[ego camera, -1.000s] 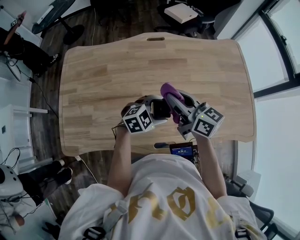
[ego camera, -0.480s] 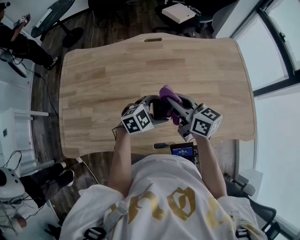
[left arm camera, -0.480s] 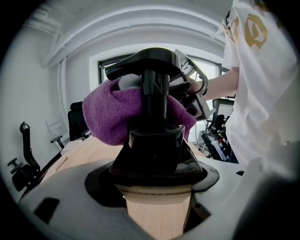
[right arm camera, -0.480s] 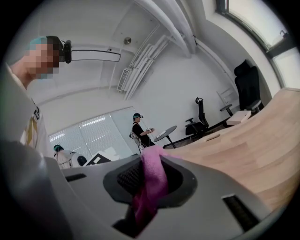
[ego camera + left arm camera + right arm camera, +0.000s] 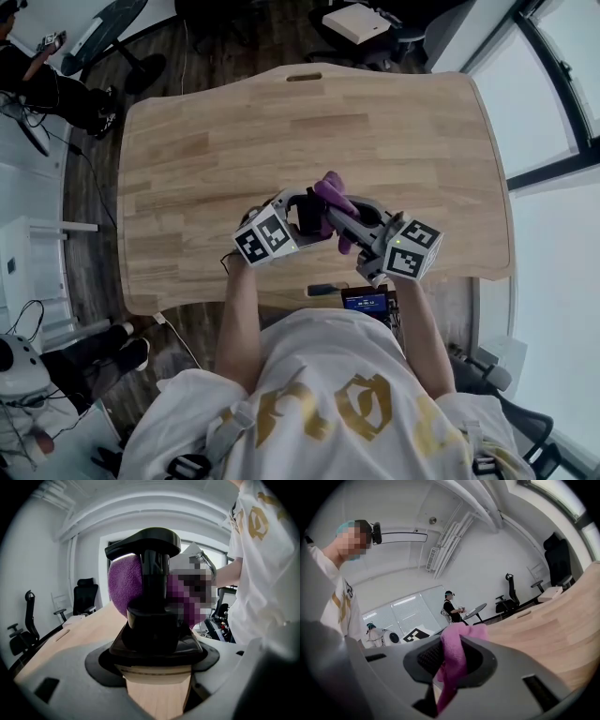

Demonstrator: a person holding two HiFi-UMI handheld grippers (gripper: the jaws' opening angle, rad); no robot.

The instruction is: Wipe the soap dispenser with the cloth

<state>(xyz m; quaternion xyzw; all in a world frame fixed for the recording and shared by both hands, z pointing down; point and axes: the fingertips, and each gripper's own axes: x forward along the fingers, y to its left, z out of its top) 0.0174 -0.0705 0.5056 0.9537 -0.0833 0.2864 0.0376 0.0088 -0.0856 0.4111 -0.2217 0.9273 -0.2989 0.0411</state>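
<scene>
The soap dispenser (image 5: 151, 611) is clamped by its lower body in the left tool (image 5: 298, 220), whose jaws are closed on it, and is held above the near edge of the counter (image 5: 281, 122). The purple cloth (image 5: 330, 192) is pinched in the closed right tool (image 5: 349, 217) and pressed against the dispenser's pump. Since a second ago the dispenser has been turned slightly and the cloth drawn across it, so wiping is judged under way.
</scene>
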